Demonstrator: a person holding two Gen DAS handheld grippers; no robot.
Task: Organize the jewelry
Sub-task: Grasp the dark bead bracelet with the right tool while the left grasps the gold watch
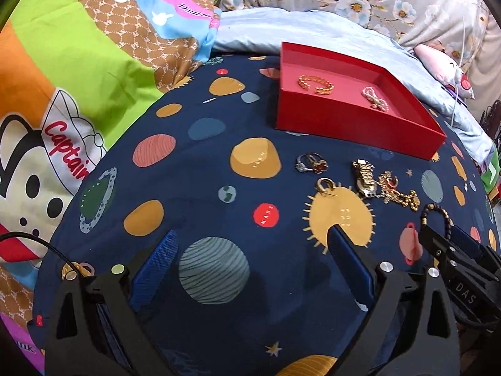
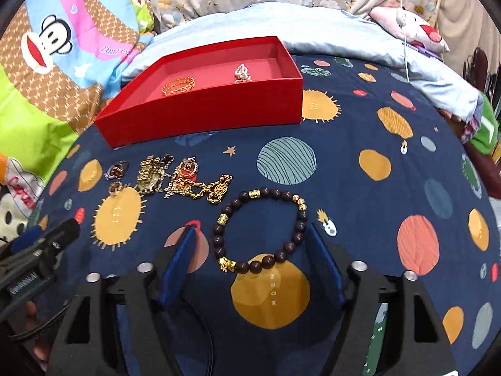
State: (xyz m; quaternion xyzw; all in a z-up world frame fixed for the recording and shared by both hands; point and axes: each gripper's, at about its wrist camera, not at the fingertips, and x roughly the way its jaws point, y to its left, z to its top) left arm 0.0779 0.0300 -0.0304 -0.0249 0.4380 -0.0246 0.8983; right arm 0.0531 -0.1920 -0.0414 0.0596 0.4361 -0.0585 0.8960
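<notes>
Planet-print bedspread [image 2: 360, 119]: your right gripper [image 2: 253, 235] is spread wide around the bead bracelet [image 2: 260, 228]; your left gripper [image 1: 250, 244] gapes, holding nothing; red box [image 2: 200, 106] behind.

Both views are evenly and brightly lit, with only faint soft shadows ahead of the tools. Fisheye distortion bends the bedding outward, and black vignette fills the corners (strongest at the top). Colours look saturated; the far background is slightly soft, with mild compression blur.
</notes>
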